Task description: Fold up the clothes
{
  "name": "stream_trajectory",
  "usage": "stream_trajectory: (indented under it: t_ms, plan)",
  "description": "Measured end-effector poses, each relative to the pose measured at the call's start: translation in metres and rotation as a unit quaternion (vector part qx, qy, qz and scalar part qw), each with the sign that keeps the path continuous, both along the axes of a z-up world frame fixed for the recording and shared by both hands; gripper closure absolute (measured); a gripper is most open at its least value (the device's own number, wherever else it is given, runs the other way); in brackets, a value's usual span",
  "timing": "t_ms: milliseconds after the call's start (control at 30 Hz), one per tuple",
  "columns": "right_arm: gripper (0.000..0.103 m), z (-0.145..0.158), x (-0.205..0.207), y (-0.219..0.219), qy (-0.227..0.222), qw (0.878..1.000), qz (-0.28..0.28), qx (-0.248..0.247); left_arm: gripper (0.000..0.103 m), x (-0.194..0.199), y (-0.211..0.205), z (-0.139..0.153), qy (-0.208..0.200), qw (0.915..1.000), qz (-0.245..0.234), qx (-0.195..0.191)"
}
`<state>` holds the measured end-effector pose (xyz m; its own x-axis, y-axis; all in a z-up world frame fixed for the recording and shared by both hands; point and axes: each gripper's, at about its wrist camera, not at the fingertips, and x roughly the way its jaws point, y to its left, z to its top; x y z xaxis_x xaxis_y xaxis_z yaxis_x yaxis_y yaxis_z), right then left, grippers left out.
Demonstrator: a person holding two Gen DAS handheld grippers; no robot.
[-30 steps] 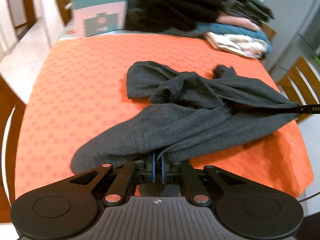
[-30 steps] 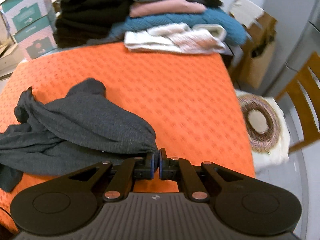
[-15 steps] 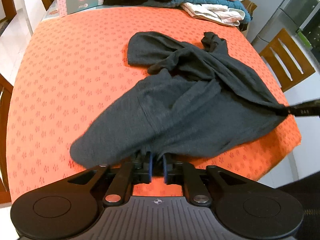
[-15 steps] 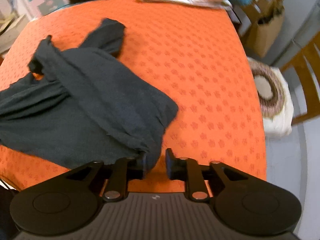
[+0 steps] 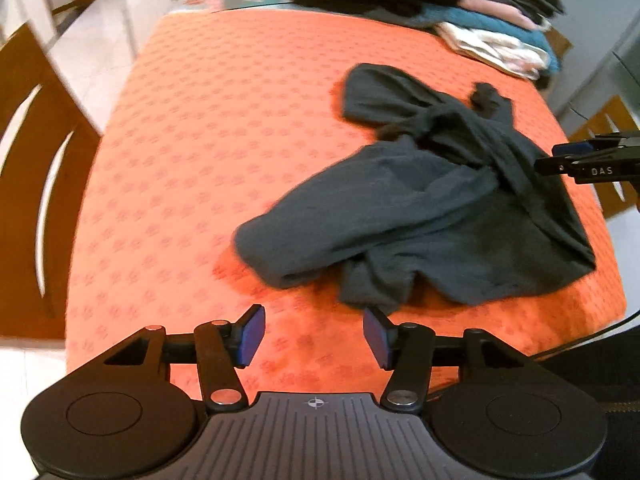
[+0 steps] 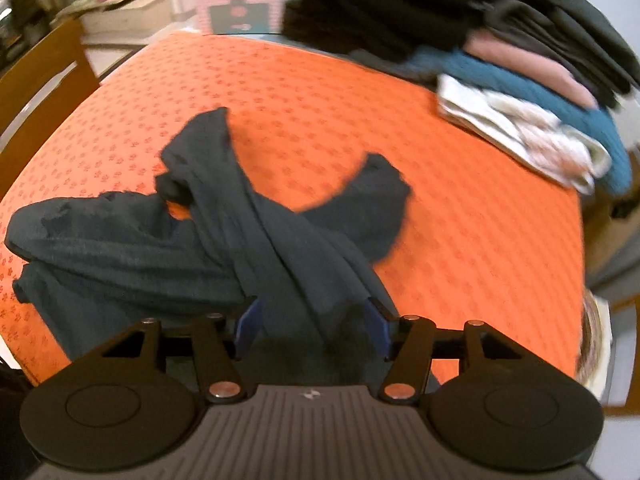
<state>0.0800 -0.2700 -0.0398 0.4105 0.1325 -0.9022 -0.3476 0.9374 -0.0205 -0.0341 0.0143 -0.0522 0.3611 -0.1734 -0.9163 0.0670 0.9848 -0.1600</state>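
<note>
A dark grey garment [image 5: 432, 208] lies crumpled on the orange tablecloth [image 5: 224, 152]. My left gripper [image 5: 314, 334] hovers over the cloth's near edge with its jaws opening; nothing is between them, and the garment's hem lies just beyond the right pad. In the right wrist view the same garment [image 6: 224, 240] runs in a twisted band toward my right gripper [image 6: 312, 326]. Its jaws are opening too, with slack fabric lying between the pads. The right gripper's fingers [image 5: 576, 158] show at the right edge of the left wrist view, above the garment.
A stack of folded clothes [image 6: 500, 52] in black, pink, blue and white fills the table's far right corner. A pink and teal box [image 6: 236, 0] stands at the far edge. Wooden chairs [image 5: 36, 176] flank the table, one [image 5: 612, 128] at the right.
Both grippers have gone from shut on the garment's hem to open, letting it drop onto the table. The left gripper has shifted left, clear of the fabric. The right gripper has rolled.
</note>
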Motion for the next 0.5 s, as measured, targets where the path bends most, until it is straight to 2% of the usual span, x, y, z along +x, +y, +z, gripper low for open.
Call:
stream_trajectory:
  t_ms: [200,267,300,333,433,500]
  plan:
    - [0.042,-0.017,0.028,0.023,0.01,1.0,0.018,0.01,0.043,-0.008,0.016,-0.003,0.002,0.9992,0.041,0.005]
    - [0.057,-0.02,0.031,0.023,0.013,1.0,0.014,0.011,0.043,-0.01,0.018,-0.004,0.002,0.9988,0.048,0.005]
    - [0.075,-0.021,0.031,0.021,0.014,1.0,0.011,0.011,0.043,-0.01,0.019,-0.004,0.002,0.9987,0.051,0.004]
    - [0.087,-0.022,0.032,0.02,0.015,1.0,0.008,0.011,0.043,-0.01,0.02,-0.005,0.002,0.9985,0.054,0.002]
    - [0.099,-0.019,0.029,0.007,0.014,1.0,-0.011,0.024,0.043,-0.009,0.02,-0.007,0.004,0.9983,0.059,-0.002]
    - [0.102,-0.013,0.025,-0.005,0.004,0.999,-0.029,0.021,0.043,-0.007,0.02,-0.009,0.005,0.9983,0.058,-0.005]
